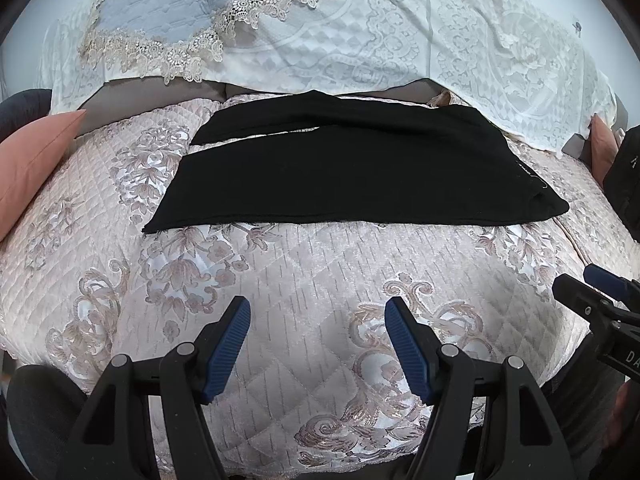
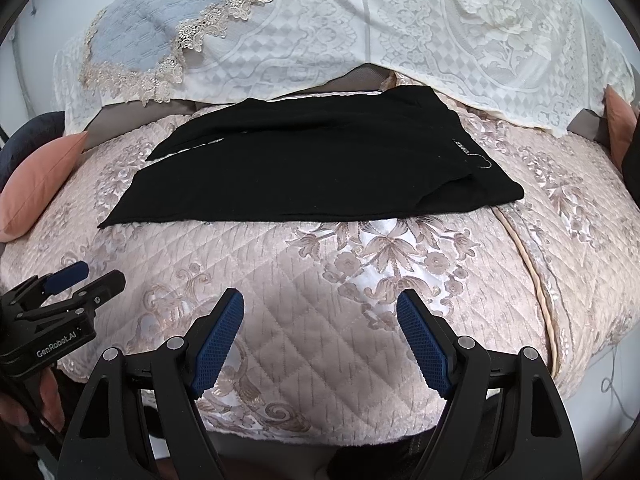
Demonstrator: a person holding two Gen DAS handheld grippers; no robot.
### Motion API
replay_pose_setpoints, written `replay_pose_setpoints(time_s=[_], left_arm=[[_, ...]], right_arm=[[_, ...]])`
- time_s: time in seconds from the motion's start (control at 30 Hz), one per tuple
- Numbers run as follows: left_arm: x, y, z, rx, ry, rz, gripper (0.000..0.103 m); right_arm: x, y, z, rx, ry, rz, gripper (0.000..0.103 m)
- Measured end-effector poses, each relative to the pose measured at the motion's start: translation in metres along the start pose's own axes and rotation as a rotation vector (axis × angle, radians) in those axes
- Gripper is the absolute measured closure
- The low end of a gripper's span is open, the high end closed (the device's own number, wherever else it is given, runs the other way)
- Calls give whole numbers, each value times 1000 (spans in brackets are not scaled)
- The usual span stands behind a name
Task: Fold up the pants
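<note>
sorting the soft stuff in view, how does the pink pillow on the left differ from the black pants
The pink pillow is plump and leans tilted at the sofa's left edge; the black pants lie flat across the middle of the seat. The pillow is plain salmon pink with no marking; the pants are black with a small white label near the waistband. The pillow looks smaller than the spread pants. Both rest on the quilted floral cover, untouched by either claw.

I can't read the tiny white word on the pants (image 2: 304,160). The pink pillow (image 1: 28,164) at the left edge of the frame is cut off.
</note>
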State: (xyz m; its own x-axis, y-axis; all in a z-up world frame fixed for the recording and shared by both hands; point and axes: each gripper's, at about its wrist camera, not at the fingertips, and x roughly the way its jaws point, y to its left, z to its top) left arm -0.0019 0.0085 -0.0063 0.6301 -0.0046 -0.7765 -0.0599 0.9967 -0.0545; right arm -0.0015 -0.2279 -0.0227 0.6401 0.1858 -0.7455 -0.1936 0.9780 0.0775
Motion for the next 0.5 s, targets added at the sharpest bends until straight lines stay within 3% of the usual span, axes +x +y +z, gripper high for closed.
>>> replay_pose_setpoints(time_s=[0.5], left_arm=[[24, 18, 12, -62, 15, -37, 31]], right_arm=[[25, -26, 9, 51, 23, -8, 29]])
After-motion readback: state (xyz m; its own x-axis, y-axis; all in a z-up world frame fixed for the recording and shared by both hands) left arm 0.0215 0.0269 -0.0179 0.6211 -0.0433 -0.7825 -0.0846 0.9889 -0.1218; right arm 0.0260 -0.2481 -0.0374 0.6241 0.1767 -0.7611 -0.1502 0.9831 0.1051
